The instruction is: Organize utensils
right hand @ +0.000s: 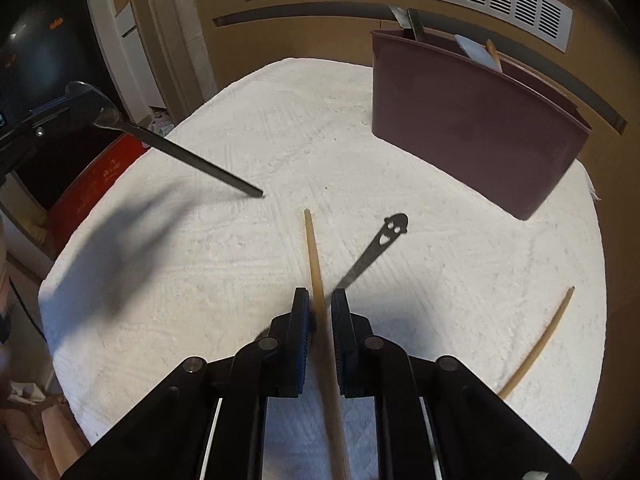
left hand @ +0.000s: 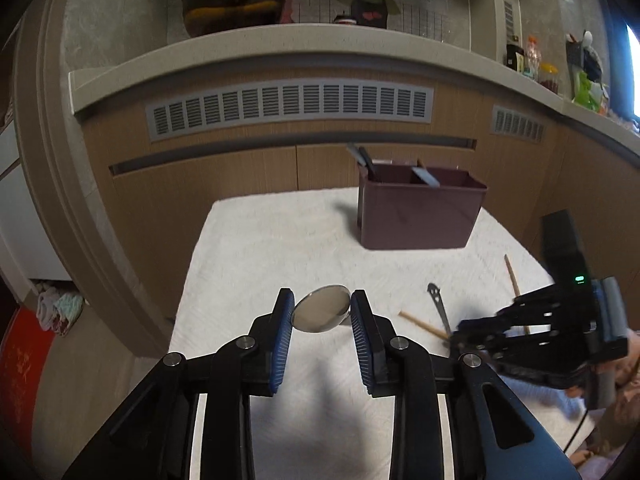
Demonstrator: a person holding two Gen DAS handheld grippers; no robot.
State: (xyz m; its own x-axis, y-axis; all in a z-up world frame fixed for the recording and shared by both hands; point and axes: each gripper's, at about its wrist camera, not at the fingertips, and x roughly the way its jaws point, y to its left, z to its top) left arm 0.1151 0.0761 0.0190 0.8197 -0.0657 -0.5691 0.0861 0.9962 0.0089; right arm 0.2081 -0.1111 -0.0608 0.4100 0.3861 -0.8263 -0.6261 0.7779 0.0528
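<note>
The left gripper (left hand: 321,314) holds a metal spoon (left hand: 320,309) by its bowl, the blue fingers (left hand: 282,344) pressed on the two edges of the bowl, and in the right wrist view the dark handle of this spoon sticks out over the white towel (right hand: 224,248) without touching it. A bowl is smooth, curved and hard, so I judge this hold as slippery; the long handle can act as a lever and turn the spoon between the pads. The right gripper (right hand: 320,312) is closed on a wooden chopstick (right hand: 316,264) near the middle of its length. It is light and stiff and the wood gives good friction, but it is thin and round, so it may roll or tilt if the squeeze is weak. A second chopstick (right hand: 540,340) lies alone on the towel at the right. A thin metal utensil (right hand: 380,244) with a cut-out face on its end lies just beside the held chopstick (its other end is hidden behind the right fingers, so I cannot tell what kind it is). It is flat and low on the soft towel, so it is best taken across the narrow handle. The brown holder (right hand: 480,132) stands at the far right of the bench and already has some utensils in its compartments.
</note>
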